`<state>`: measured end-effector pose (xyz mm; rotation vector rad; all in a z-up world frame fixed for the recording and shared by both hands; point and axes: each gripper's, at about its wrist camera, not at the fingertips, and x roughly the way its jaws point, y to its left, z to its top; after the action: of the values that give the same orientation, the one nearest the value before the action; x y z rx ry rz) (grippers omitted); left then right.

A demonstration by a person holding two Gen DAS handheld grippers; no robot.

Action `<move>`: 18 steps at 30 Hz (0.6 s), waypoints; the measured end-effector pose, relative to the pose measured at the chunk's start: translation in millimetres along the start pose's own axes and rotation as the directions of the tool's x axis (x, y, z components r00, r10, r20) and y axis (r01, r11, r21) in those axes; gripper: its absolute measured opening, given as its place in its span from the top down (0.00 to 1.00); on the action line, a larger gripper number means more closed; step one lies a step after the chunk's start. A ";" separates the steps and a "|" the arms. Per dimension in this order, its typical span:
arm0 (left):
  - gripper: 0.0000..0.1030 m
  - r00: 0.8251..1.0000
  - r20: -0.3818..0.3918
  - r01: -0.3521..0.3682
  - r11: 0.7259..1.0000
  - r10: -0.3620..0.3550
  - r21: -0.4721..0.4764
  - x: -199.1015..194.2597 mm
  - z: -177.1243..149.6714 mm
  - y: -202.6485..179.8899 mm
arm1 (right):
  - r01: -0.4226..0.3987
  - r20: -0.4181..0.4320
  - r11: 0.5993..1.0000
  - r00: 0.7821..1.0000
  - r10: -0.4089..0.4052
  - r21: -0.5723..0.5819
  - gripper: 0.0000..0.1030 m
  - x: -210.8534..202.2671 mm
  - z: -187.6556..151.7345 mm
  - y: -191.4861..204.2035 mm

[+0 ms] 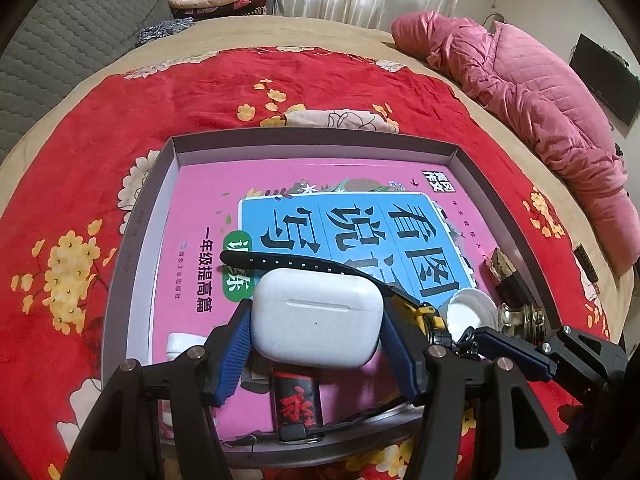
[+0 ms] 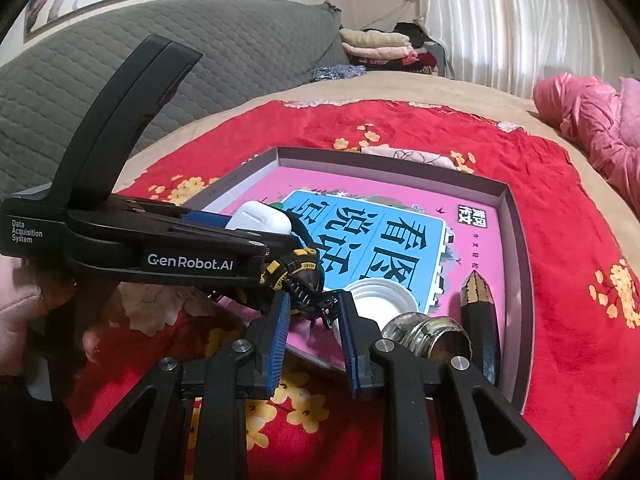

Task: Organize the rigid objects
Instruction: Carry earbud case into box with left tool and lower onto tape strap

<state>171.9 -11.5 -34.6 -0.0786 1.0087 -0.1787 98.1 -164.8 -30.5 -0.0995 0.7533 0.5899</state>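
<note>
Left gripper (image 1: 316, 336) clamps white earbuds case (image 1: 317, 318) between its blue pads (image 1: 236, 346), held above the pink book (image 1: 192, 216) in the grey tray (image 1: 168, 160). Right gripper (image 2: 314, 320) is closed down narrow on the chain (image 2: 320, 304) of a small yellow-black drill keychain (image 2: 296, 270) (pads look to be pinching it). Just behind the case lies a black watch strap (image 1: 280, 262). Right side of tray: white cap (image 2: 380, 298), glass knob (image 2: 424, 330), dark pencil-shaped thing (image 2: 478, 296). Near edge: black USB stick (image 1: 296, 400), white bottle (image 1: 180, 344). Tray sits on red floral blanket (image 1: 100, 128); pink jacket (image 1: 520, 92) beyond.
</note>
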 end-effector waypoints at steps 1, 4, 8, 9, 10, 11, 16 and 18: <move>0.41 1.000 -0.001 -0.002 1.000 0.002 0.002 0.5 0.1 -0.3 | -0.002 -0.001 1.000 1.000 0.002 0.002 0.76 0.0 0.0 -0.2; 0.41 1.000 -0.003 -0.006 1.000 0.006 0.007 1.7 0.8 -1.4 | -0.009 -0.003 1.000 1.000 0.009 0.015 0.75 -0.5 0.1 -1.4; 0.41 1.000 -0.005 -0.014 1.000 0.014 0.015 2.7 0.7 -2.8 | -0.010 -0.004 1.000 1.000 0.010 0.026 0.75 -1.6 0.1 -2.9; 0.41 1.000 -0.005 -0.016 1.000 0.016 0.018 2.8 0.4 -3.2 | -0.014 -0.004 0.999 1.000 0.014 0.031 0.75 -2.1 -0.1 -3.3; 0.41 1.000 -0.005 -0.019 1.000 0.019 0.020 2.9 0.2 -3.5 | -0.015 -0.002 0.999 1.000 0.015 0.034 0.75 -2.7 -0.1 -3.5; 0.41 1.000 -0.005 -0.020 1.000 0.020 0.021 3.2 0.5 -3.9 | -0.015 -0.001 0.999 1.000 0.015 0.036 0.75 -3.1 0.0 -3.7; 0.41 1.000 -0.009 -0.024 0.999 0.024 0.023 4.9 -0.5 -4.6 | -0.021 -0.002 0.999 1.000 0.021 0.044 0.75 -4.0 0.4 -4.4; 0.41 1.000 -0.010 -0.022 0.999 0.023 0.022 5.2 -1.4 -5.1 | -0.022 -0.005 0.999 1.000 0.022 0.048 0.74 -4.1 0.3 -5.0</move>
<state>172.9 -17.4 -38.9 -0.0460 1.0172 -0.1699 98.6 -170.8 -28.1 -0.0487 0.7746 0.5921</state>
